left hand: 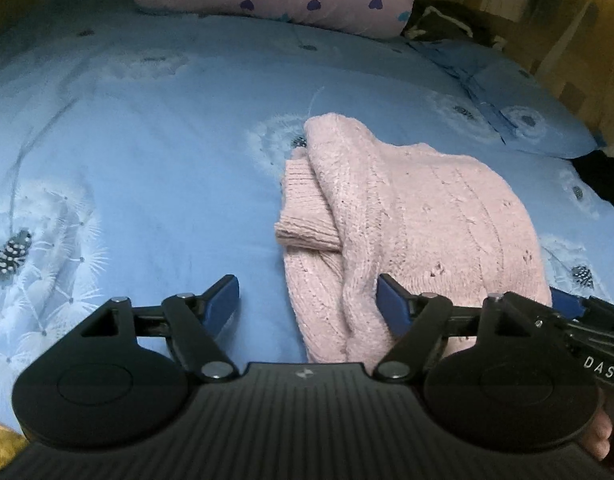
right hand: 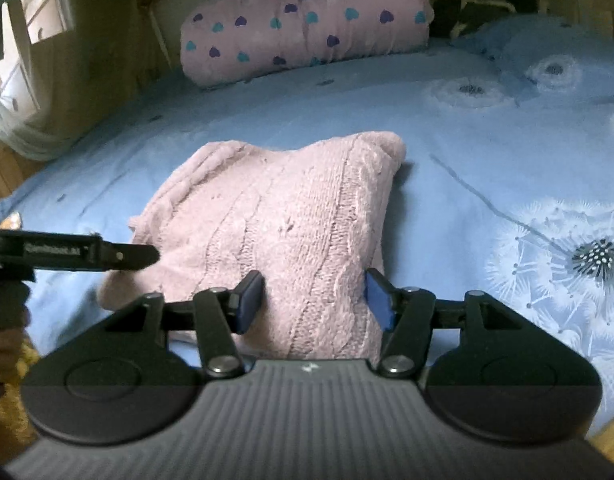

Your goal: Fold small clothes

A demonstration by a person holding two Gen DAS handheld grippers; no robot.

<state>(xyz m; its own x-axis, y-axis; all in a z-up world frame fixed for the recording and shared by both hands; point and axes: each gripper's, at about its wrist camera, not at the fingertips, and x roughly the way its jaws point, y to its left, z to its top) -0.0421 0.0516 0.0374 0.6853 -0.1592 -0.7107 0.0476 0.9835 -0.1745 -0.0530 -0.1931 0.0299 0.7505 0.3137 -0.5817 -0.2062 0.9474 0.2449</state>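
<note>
From the left wrist, the left gripper (left hand: 309, 304) is hovering with its jaws spread wide and nothing between them. The pink sweater (left hand: 407, 220) is lying folded on the blue bedspread (left hand: 147, 140), ahead and to the right of this gripper; the right finger is overlapping its near left edge, though whether it is touching the knit cannot be told. A ribbed cuff (left hand: 303, 208) is sticking out on the sweater's left side. At the right edge the other gripper's body is showing the letters "DAS" (left hand: 599, 368).

From the right wrist, the right gripper (right hand: 315, 300) is also standing well open, holding nothing, with the sweater (right hand: 275, 216) directly ahead and its near edge lying between the two fingers. The left gripper (right hand: 139, 256) is reaching in from the left, its tip at the sweater's near left corner; a label on its arm (right hand: 53, 251) is too blurred to read. A heart-print pillow (right hand: 303, 20) is lying far ahead.

The fold looks largely made. To finish well, both grippers should probably be pinching the near corners through all layers, lifting evenly, and tucking the loose cuff in so the bundle is lying flat and square.
</note>
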